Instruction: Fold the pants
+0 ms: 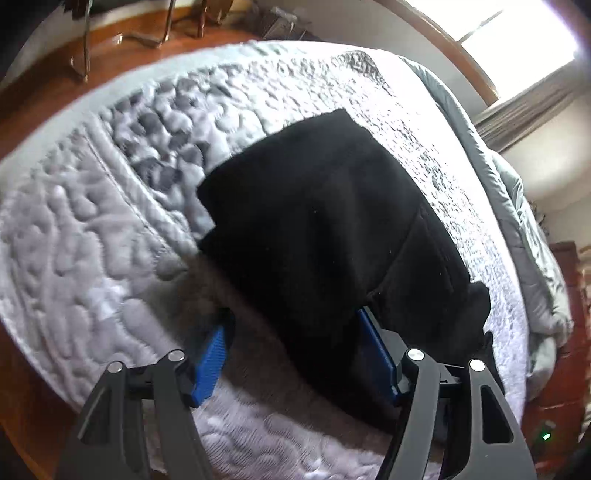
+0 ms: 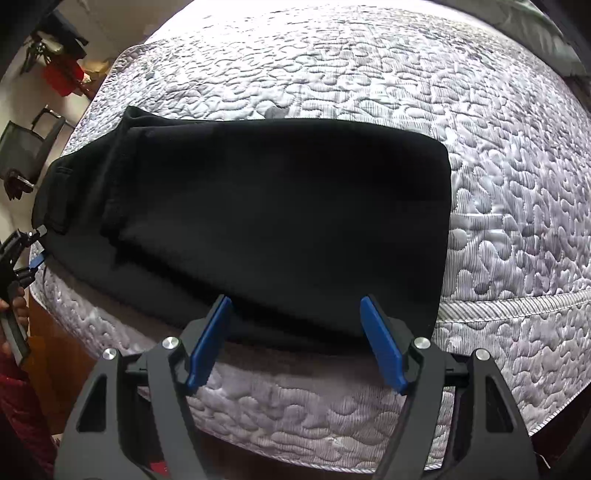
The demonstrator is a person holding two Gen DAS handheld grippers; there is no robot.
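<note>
1. Left wrist view: left gripper [image 1: 295,354] w/ black arms and blue pads [image 1: 210,365], jaws spread wide – released, nothing clamped. The black soft-fabric folded pants [image 1: 325,229] lie on the bed's white-grey quilted mattress cover [image 1: 92,240]; near end of the cloth sits between the two blue pads, right pad touching or just beside the fabric edge – can't tell which.
2. Same view, bkgd: orange-brown polished wood floor [image 1: 44,92] past the far bed edge, thin metal chair legs [image 1: 85,44] on it, a grey rumpled duvet [image 1: 517,206] along the bed's right side, bright window [image 1: 517,33] top right.
3. Right wrist view: right gripper [image 2: 297,339] also parted wide, released, gripping nothing. Its blue pads [image 2: 382,347] sit at the near long edge of the pants [image 2: 277,221], approx. touching the cloth; the edge lies close to the mattress cover's [image 2: 498,166] near border.
4. Pants here – a wide dark rectangle folded in layers, long axis running left-right; a ribbed seam band near the left end, a lower layer sticking out past it to the left. Right end is a clean folded edge, well inside the bed.
5. Right wrist view, far left: the left gripper [image 2: 35,247] at the pants' left end, just beside the fabric, held by a hand [image 2: 16,306] w/ a red sleeve below. Black mesh chair [image 2: 26,151] and a red item behind, blurry.
</note>
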